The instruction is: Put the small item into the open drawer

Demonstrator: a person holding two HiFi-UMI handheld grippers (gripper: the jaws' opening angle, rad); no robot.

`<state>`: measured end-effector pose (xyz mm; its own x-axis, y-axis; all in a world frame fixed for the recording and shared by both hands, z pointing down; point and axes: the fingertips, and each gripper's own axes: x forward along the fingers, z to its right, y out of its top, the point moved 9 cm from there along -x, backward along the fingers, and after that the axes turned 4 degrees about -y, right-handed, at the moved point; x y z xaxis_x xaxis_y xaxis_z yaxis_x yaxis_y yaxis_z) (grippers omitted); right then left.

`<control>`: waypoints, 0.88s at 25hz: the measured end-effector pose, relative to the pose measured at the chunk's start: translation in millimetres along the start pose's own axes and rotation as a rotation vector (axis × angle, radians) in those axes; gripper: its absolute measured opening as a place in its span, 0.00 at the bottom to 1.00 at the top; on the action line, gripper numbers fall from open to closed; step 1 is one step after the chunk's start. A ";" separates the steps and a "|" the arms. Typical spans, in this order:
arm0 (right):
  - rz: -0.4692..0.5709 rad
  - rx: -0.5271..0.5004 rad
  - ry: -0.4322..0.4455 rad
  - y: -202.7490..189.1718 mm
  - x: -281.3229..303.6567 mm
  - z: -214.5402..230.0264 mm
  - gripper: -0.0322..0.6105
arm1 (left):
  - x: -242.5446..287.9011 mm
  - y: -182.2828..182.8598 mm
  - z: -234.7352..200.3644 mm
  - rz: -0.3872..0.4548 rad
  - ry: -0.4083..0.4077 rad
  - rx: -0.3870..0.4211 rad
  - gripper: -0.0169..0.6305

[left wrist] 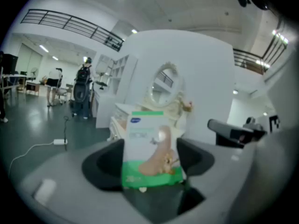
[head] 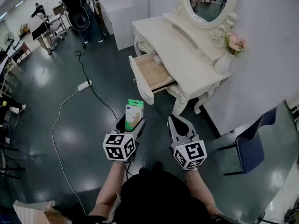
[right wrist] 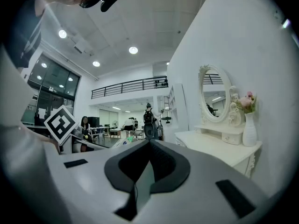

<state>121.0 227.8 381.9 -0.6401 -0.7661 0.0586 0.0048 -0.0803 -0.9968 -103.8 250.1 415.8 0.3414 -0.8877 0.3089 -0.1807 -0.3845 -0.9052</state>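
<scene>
oval mirror (head: 209, 1) | blue chair (head: 252, 144) by wall | power strip (head: 84, 85) on floor

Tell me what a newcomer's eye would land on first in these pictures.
The green-and-white box stands upright, gripped in the left claw, low in the middle of the head view. Ahead of it, the cream dressing table stands against the white wall, with its open drawer pulled out and an oval mirror on top. The right claw, beside the left, is shut and empty.
</scene>
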 end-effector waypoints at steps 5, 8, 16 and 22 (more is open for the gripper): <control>0.010 -0.003 0.002 1.2 0.9 7.3 0.05 | 5.8 0.6 2.8 0.005 0.004 -0.005 0.58; 0.021 -0.001 0.018 2.8 0.3 8.8 0.05 | 5.1 1.3 4.1 0.010 0.013 -0.007 0.58; 0.028 0.013 0.031 3.3 -7.9 18.6 0.05 | 5.3 5.5 12.0 0.033 0.031 -0.001 0.58; 0.025 0.025 0.014 0.7 -8.3 28.5 0.05 | 8.7 6.2 17.2 0.040 0.036 -0.001 0.58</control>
<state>148.3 215.9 382.3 -0.6501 -0.7592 0.0326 0.0398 -0.0769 -0.9962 -86.0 244.4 407.8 0.3008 -0.9107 0.2831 -0.1943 -0.3491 -0.9167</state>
